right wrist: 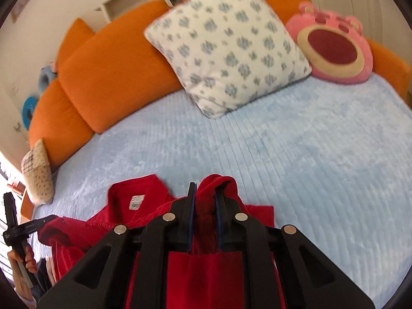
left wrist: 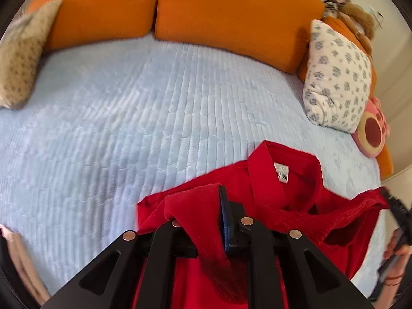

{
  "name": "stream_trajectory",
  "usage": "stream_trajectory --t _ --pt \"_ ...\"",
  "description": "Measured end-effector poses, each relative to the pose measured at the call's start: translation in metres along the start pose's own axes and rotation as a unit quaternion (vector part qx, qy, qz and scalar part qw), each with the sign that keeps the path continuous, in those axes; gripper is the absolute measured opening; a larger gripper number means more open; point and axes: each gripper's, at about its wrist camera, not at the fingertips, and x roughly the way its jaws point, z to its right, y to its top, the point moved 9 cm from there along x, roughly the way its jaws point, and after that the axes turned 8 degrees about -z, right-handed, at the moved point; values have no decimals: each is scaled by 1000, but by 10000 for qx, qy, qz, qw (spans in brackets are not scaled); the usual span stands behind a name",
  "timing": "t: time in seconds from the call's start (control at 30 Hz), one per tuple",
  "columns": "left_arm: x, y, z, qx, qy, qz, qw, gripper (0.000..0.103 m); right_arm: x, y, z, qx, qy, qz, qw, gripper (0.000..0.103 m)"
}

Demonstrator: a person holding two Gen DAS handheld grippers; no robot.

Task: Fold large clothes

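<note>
- Left gripper (left wrist: 203, 216) — left wrist view: pressed onto a bunched ridge of the red shirt (left wrist: 291, 195). Cloth drapes over the near finger and hides it; the blue-padded finger sits tight against the fabric.
- Shirt's collar label (left wrist: 281, 172) is the landmark. Left pinch sits below-left of it, toward the camera. Right gripper (left wrist: 394, 206) shows at frame edge, far right of the label, w/ red cloth stretched toward it.
- Shirt lies on the light blue bedspread (left wrist: 128, 108), at its near edge. Orange cushions (left wrist: 231, 18) well beyond the label, patterned pillow (left wrist: 337, 77) up-right of it.
- Right wrist view: right gripper (right wrist: 206, 206) has a red fold standing up between its two blue pads — pinching it, pads not fully together b/c of cloth thickness.
- Here the label (right wrist: 136, 202) is left of the pinch; left gripper (right wrist: 28, 228) is further left still, at the shirt's other side.
- Pink plush (right wrist: 334, 49) and pillow well beyond the label, clear of the work.
- Judgement: step looks like carrying both shoulder/sleeve points to lay or fold the shirt. To do it well, keep both pinches level and equally far from the label, hold light tension across so the collar stays centred, lower w/o dragging bedspread.
</note>
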Motion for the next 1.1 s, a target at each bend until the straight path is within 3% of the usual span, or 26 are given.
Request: stream_trajectory --t 0.07,0.17,0.3,0.37,0.5,0.67,0.77,0.8,0.83,0.87,0.9,0.93,0.97,1.0,1.1 --pt "20 9 -6 -191 -83 -130 9997 18 26 5 7 177 -7 -98 9998 13" --pt "51 16 -14 -255 71 -248 9993 18 63 5 16 365 -67 -223 9991 14" --pt "98 5 -24 -247 372 -518 9977 20 110 -6 27 571 -252 -569 9964 20" --pt "113 -2 -28 -333 317 -572 9973 20 126 -15 30 611 -279 -797 9946 21" --pt "106 -1 -29 -351 85 -541 9979 20 120 -17 33 659 -46 -892 9938 29" --pt "67 7 -24 -144 -108 -454 9988 23 77 1 30 651 490 -874 9928 56" --pt "44 10 -15 -11 -229 -442 9988 24 54 10 30 670 567 -885 9922 59" --pt "39 12 -13 -132 -396 -465 9980 26 46 13 30 591 488 -803 9938 68" --pt "35 14 -15 -382 -639 -528 9958 30 37 18 35 561 198 -636 9962 91" --pt "31 16 -21 -829 -1070 -579 9891 48 30 21 41 585 -18 -477 9971 99" --pt "25 22 -27 -1082 -1160 -438 9864 82 23 25 47 604 -121 -291 9977 98" --pt "16 26 -39 -1259 -974 -163 9871 93 17 27 51 647 -165 -146 9977 98" --pt "6 30 -52 -1314 -594 144 9895 94 12 27 55 698 -222 -62 9973 99" --pt "-7 35 -62 -1148 -94 410 9925 94 11 26 53 636 -161 -65 9978 98" --pt "-24 32 -57 -422 503 625 9959 94 11 14 18 -382 -70 -158 9991 98"
